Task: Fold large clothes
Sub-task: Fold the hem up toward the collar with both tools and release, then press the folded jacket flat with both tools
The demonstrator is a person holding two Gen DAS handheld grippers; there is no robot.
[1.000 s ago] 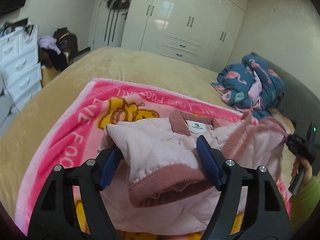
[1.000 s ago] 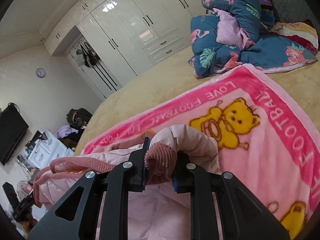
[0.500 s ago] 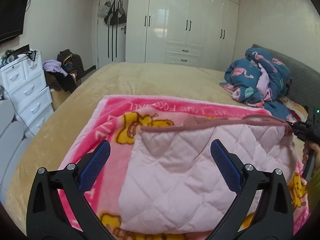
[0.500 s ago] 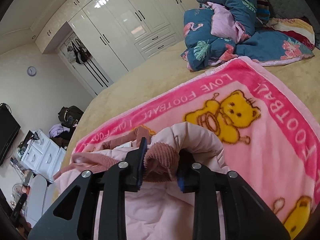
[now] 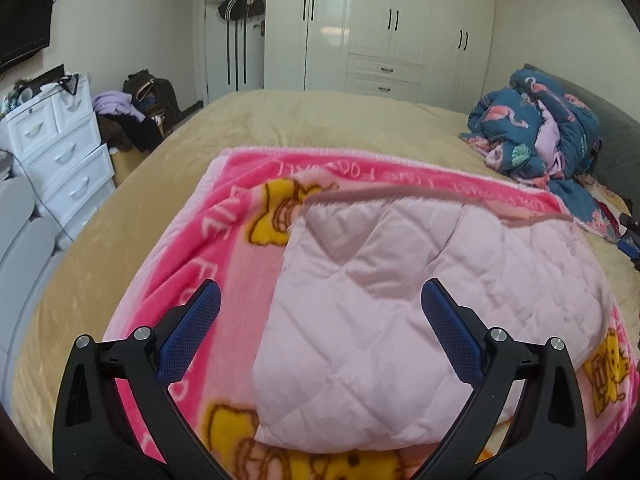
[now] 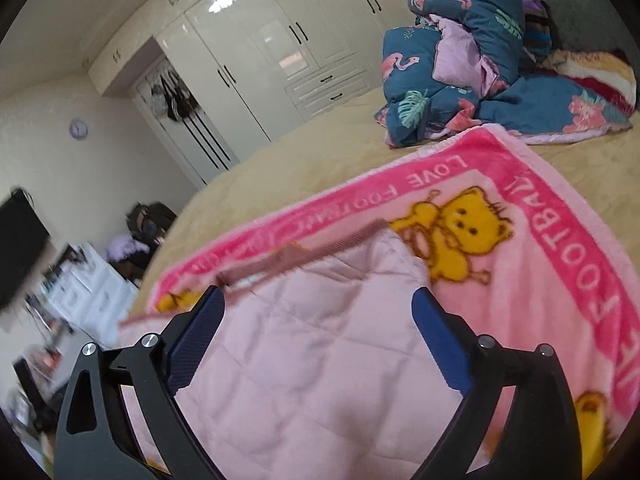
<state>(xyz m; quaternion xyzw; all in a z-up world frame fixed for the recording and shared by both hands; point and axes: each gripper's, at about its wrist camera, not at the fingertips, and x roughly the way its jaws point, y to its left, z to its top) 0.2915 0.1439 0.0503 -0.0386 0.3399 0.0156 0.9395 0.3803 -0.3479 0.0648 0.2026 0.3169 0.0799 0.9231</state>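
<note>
I am looking over the bed [image 5: 280, 128], its tan cover filling most of both wrist views. The pink cartoon blanket [image 5: 224, 232] is lying spread across it, yellow bears and lettering along its border. On the blanket the quilted pale pink jacket [image 5: 400, 304] is lying flat, folded over on itself, with its ribbed mauve trim [image 5: 400, 194] running along the far edge (right view slightly blurred, so I cannot tell finer seams there). The same jacket [image 6: 320, 360] is filling the lower middle of the right wrist view, over the blanket [image 6: 560, 248]. A crumpled blue flamingo-print quilt [image 6: 460, 80] is sitting near the headboard end, well apart from the jacket. I am holding the left gripper [image 5: 320, 334] above the jacket's near part, its blue-padded fingers [image 5: 188, 336] spread wide and gripping nothing. I am holding the right gripper [image 6: 318, 344] likewise over the jacket, fingers [image 6: 440, 348] spread wide, nothing between them.
</note>
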